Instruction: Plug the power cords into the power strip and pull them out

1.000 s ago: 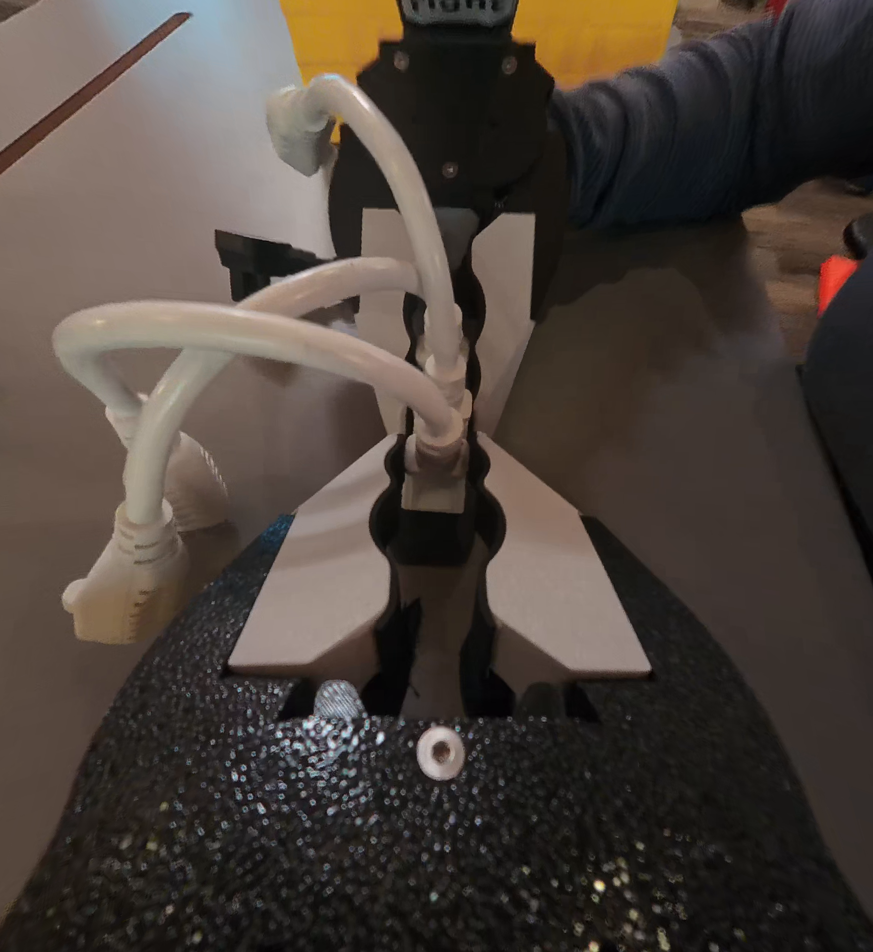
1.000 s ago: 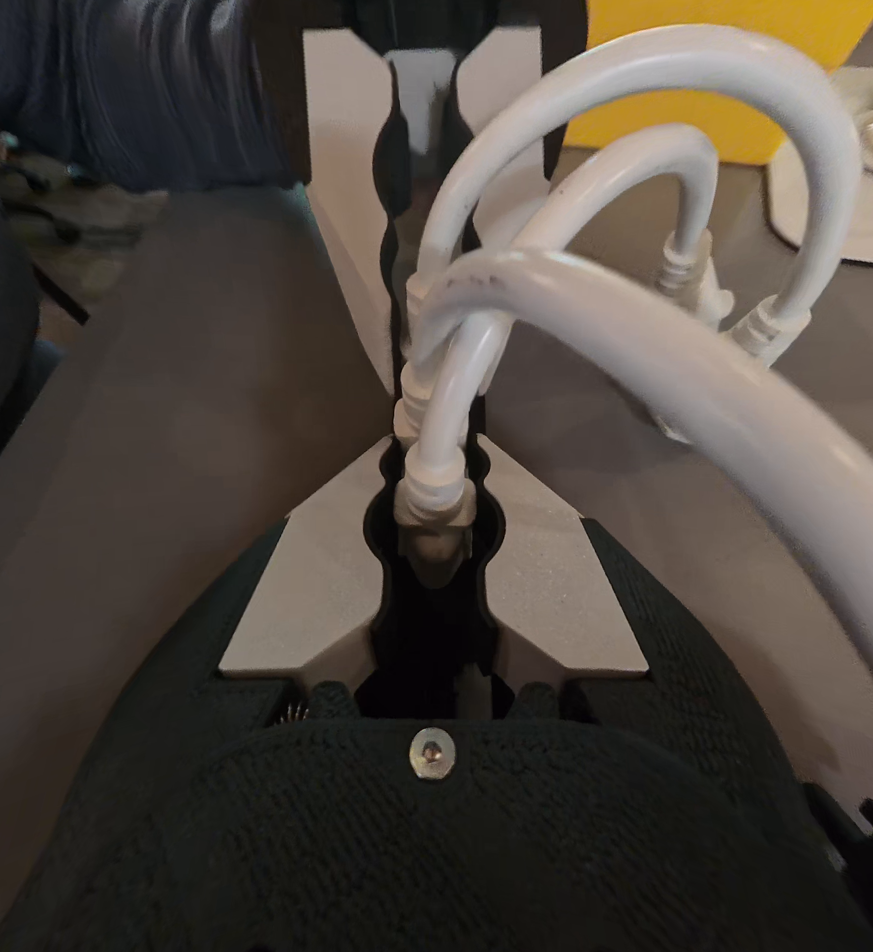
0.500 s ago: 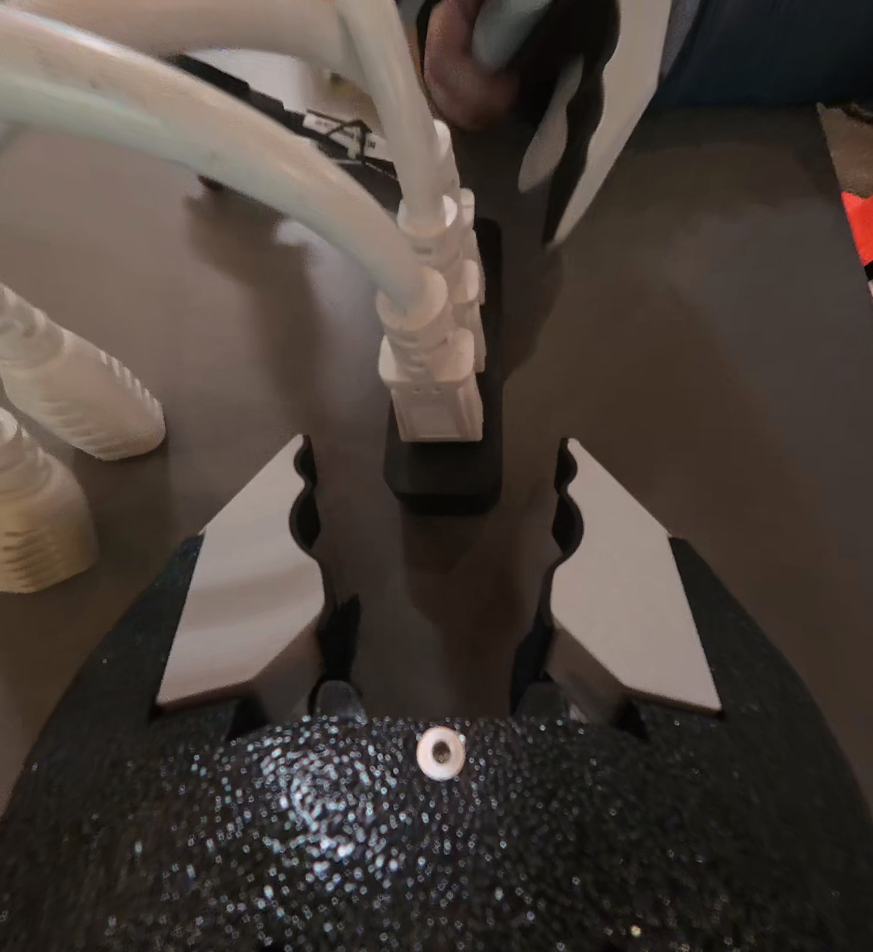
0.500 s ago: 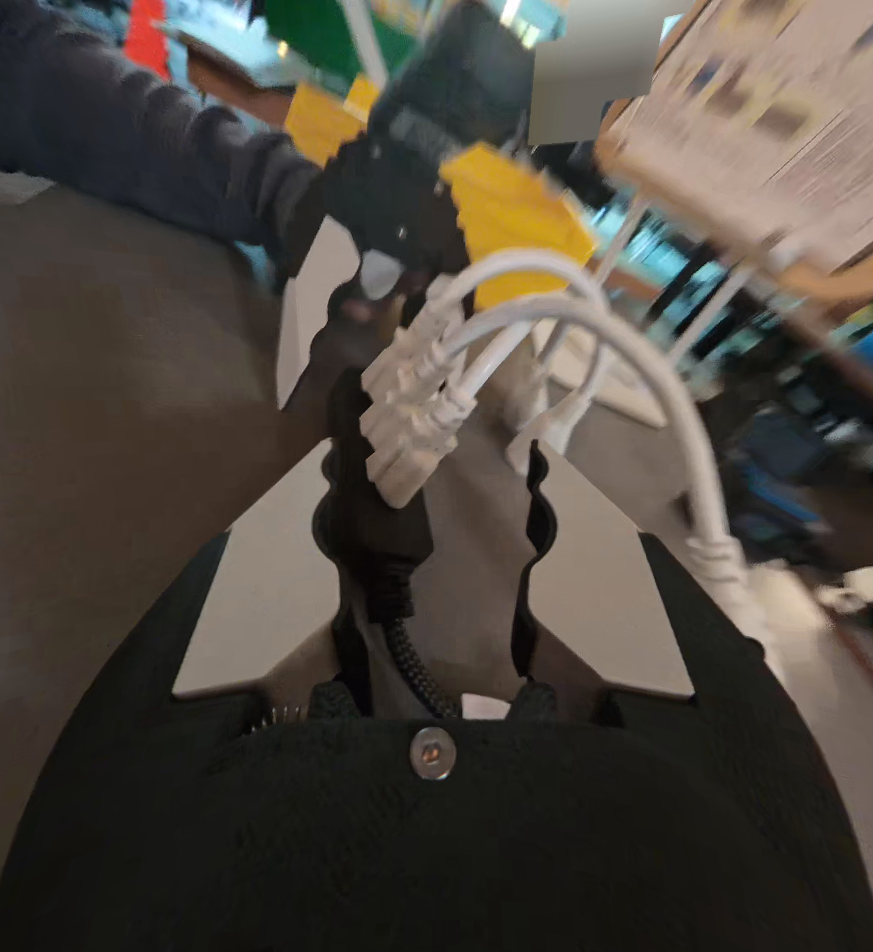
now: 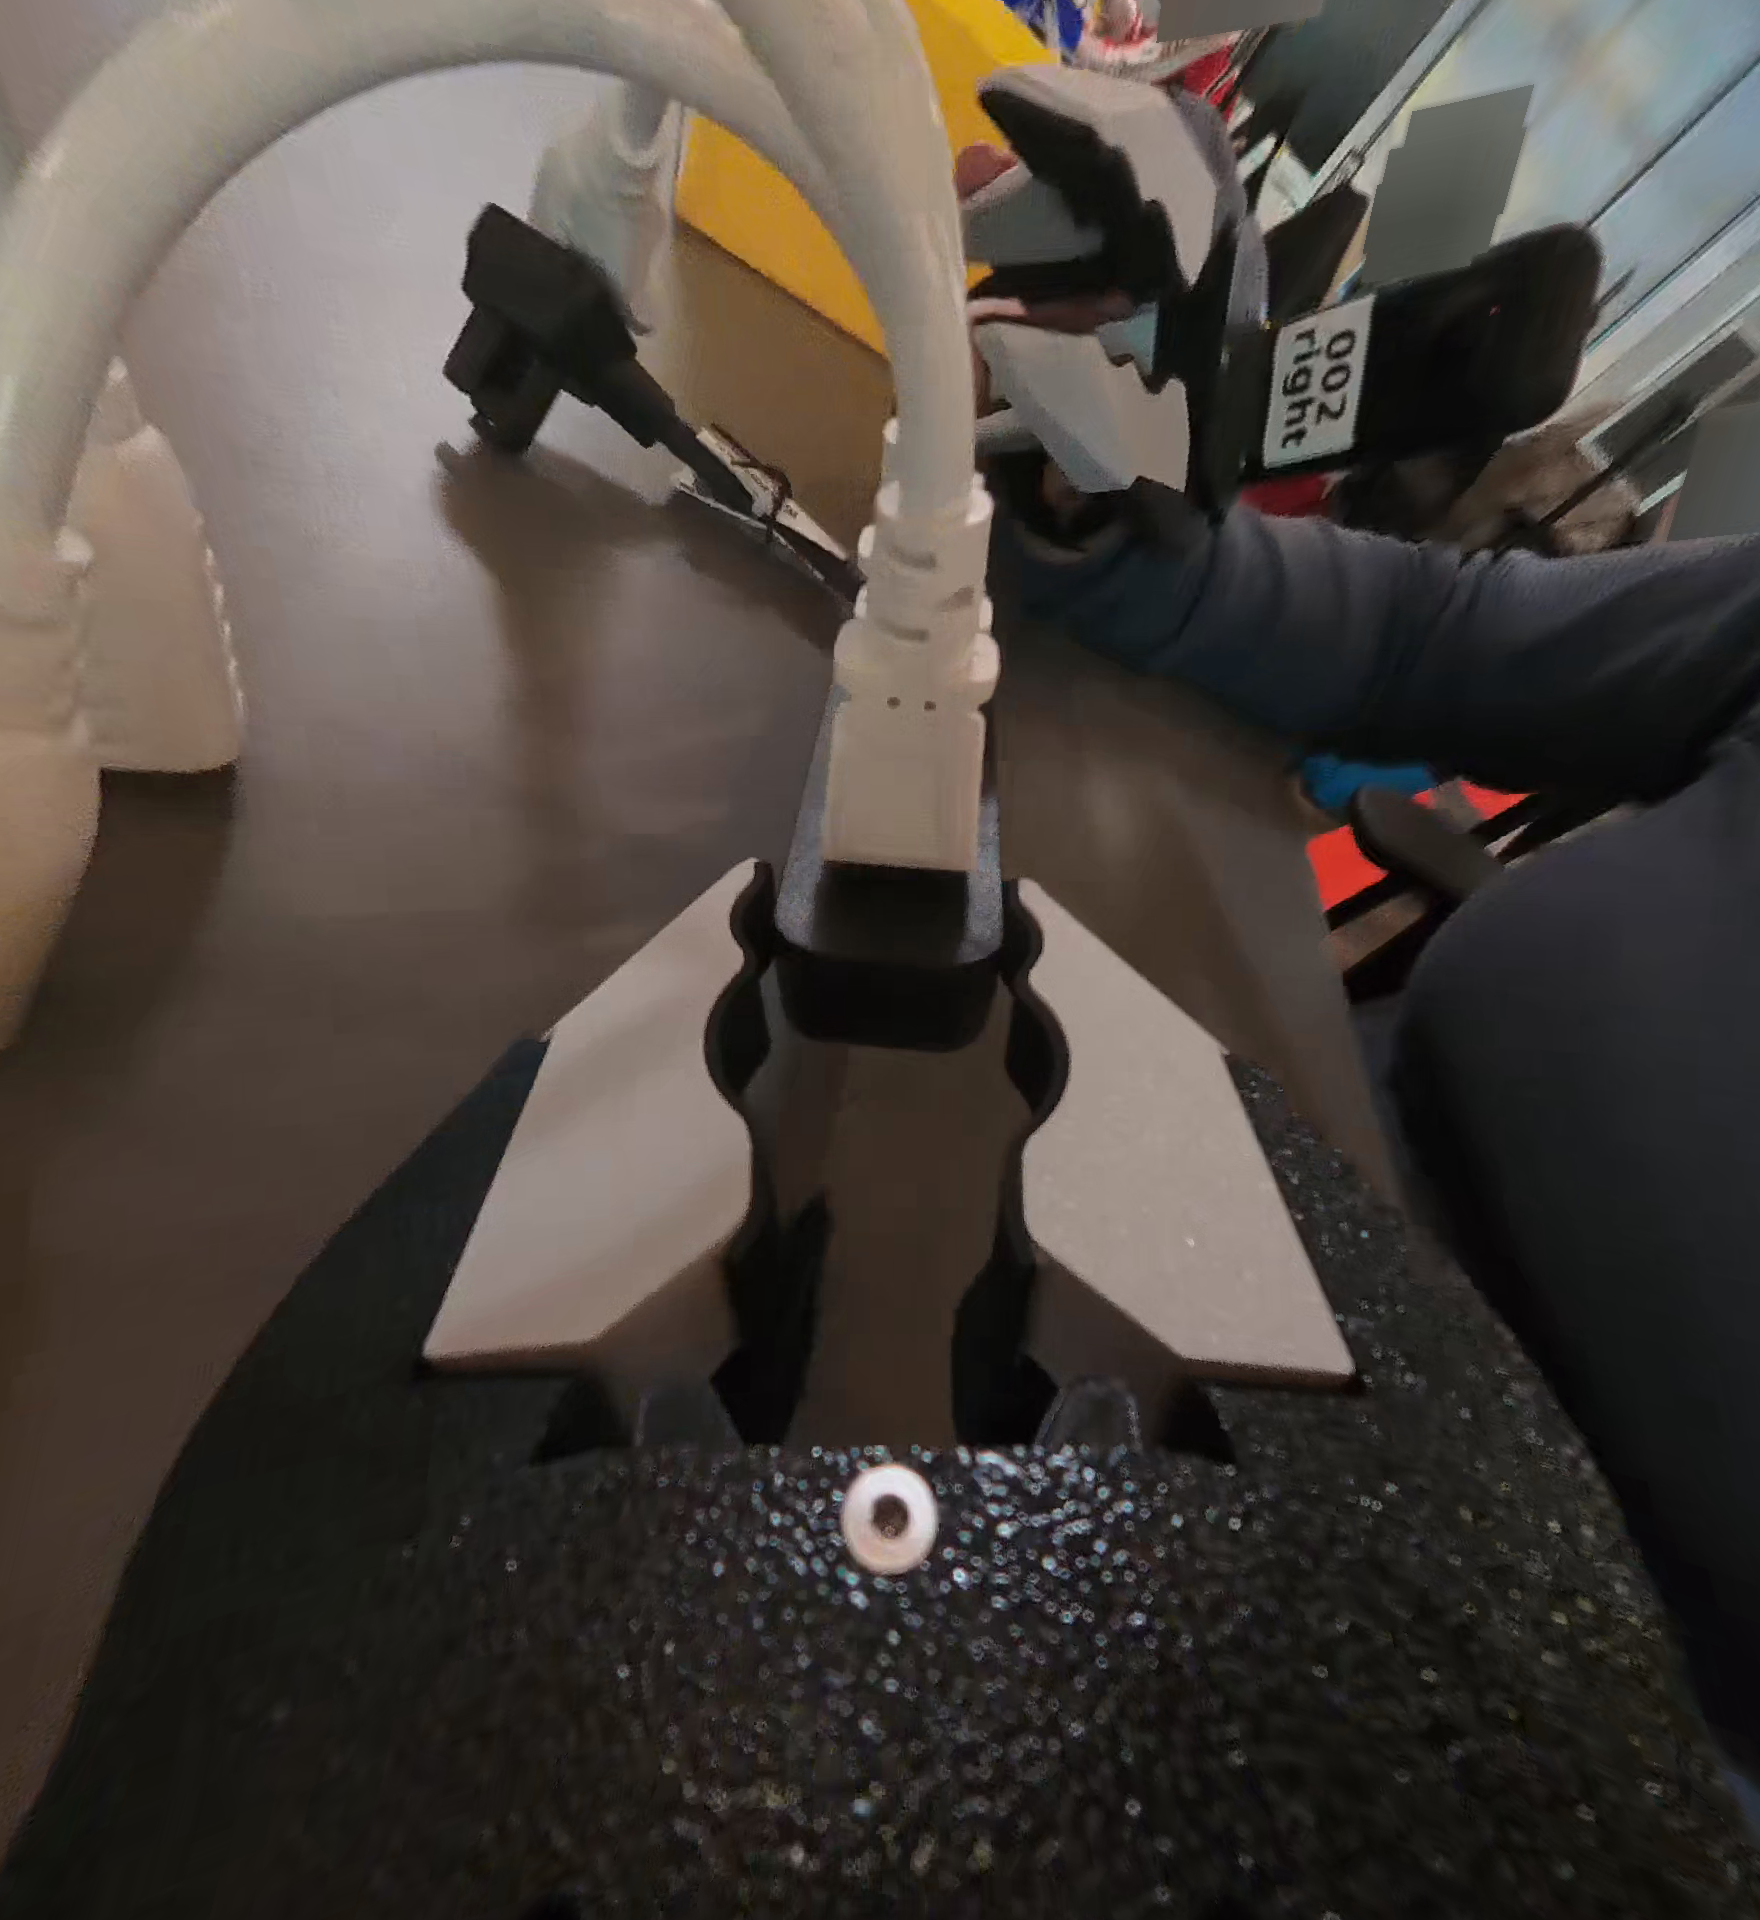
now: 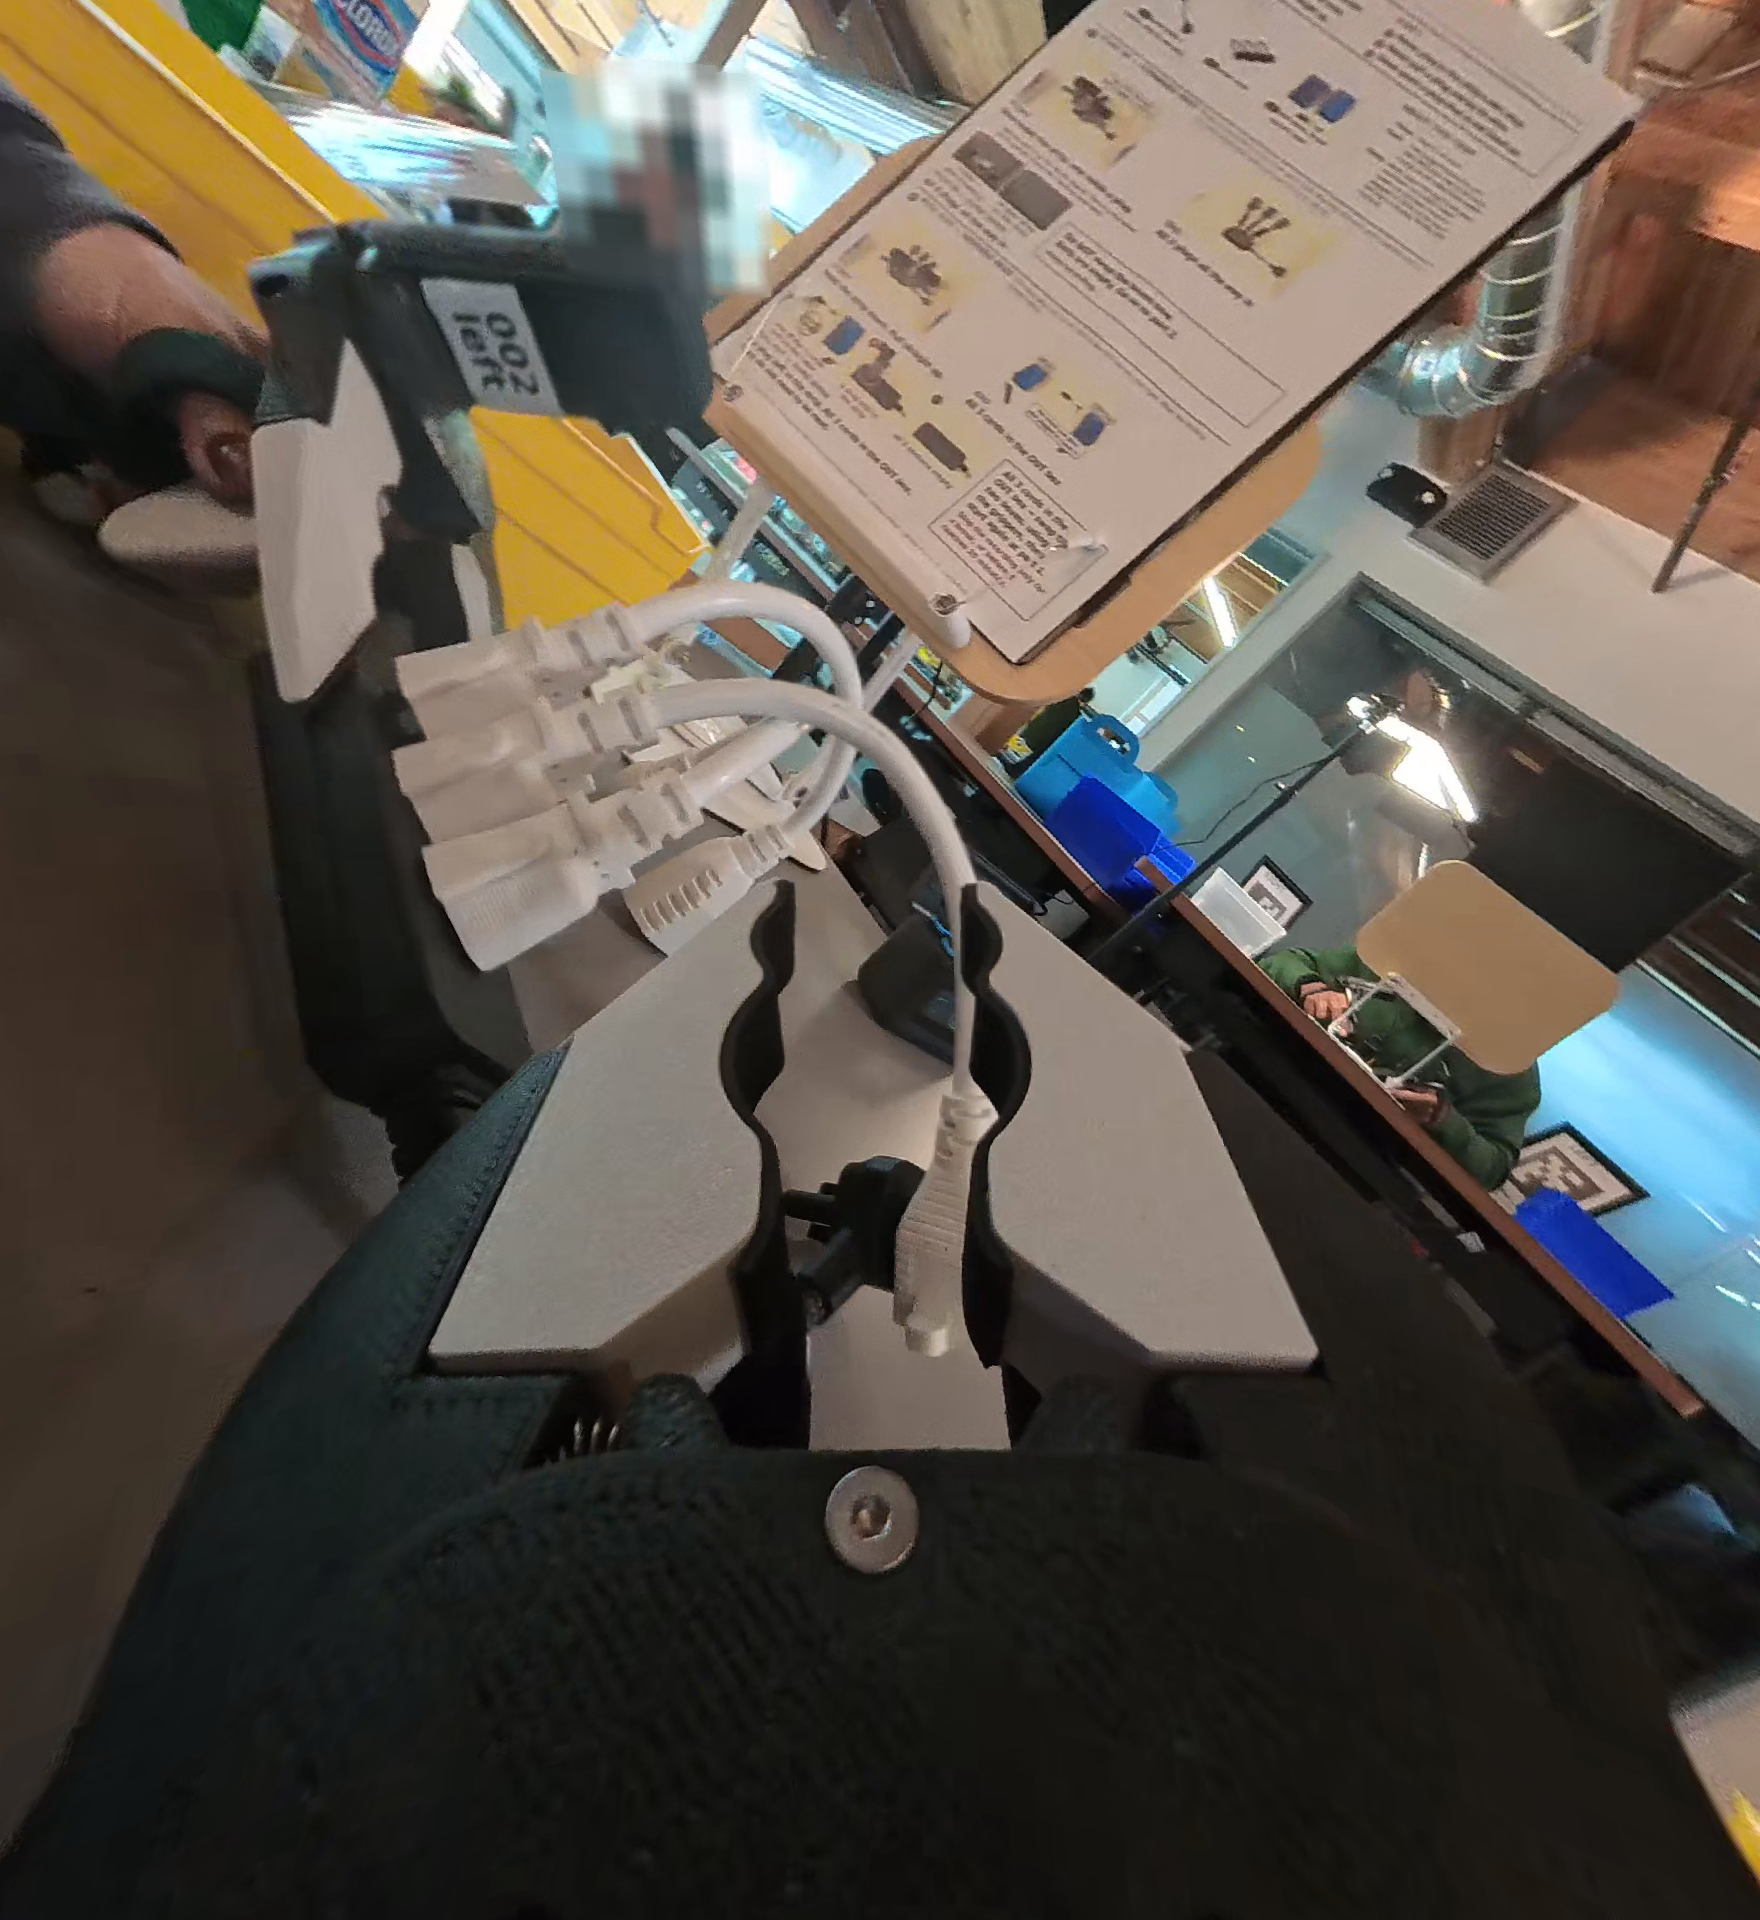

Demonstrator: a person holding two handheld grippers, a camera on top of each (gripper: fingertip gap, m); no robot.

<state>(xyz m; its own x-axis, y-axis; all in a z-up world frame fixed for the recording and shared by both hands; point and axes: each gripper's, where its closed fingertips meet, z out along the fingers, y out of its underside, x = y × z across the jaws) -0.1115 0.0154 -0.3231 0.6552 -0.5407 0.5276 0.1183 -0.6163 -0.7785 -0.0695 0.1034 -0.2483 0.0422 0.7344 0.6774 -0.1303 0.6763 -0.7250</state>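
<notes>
A black power strip point(image 5: 886, 987) lies on the dark table with several white plugs point(image 5: 907, 769) in it, their white cords point(image 5: 897, 260) arching up and left. My left gripper point(image 5: 886, 904) is shut on the strip's near end. In the right wrist view the strip point(image 6: 367, 935) with its row of plugs point(image 6: 512, 810) shows at the left, held by the left gripper point(image 6: 336, 540). My right gripper point(image 6: 871, 914) is tilted and away from the strip, jaws apart and holding nothing. A loose white connector point(image 6: 928, 1257) and a black plug point(image 6: 855, 1205) show through its gap. The right gripper point(image 5: 1104, 281) also shows beyond the strip.
Loose white cord ends point(image 5: 3, 831) stand at the left. The strip's black plug point(image 5: 533, 332) lies at the back, near a yellow box point(image 5: 782, 239). A dark sleeve point(image 5: 1427, 644) rests on the table at the right. An instruction board point(image 6: 1167, 291) stands behind. The gap from one gripper's tips to the other's is roughly 12 centimetres.
A second ago both grippers were shut on the strip's ends, then both opened. Now the left has shut again on the near end, and the right has drawn back and tilted.
</notes>
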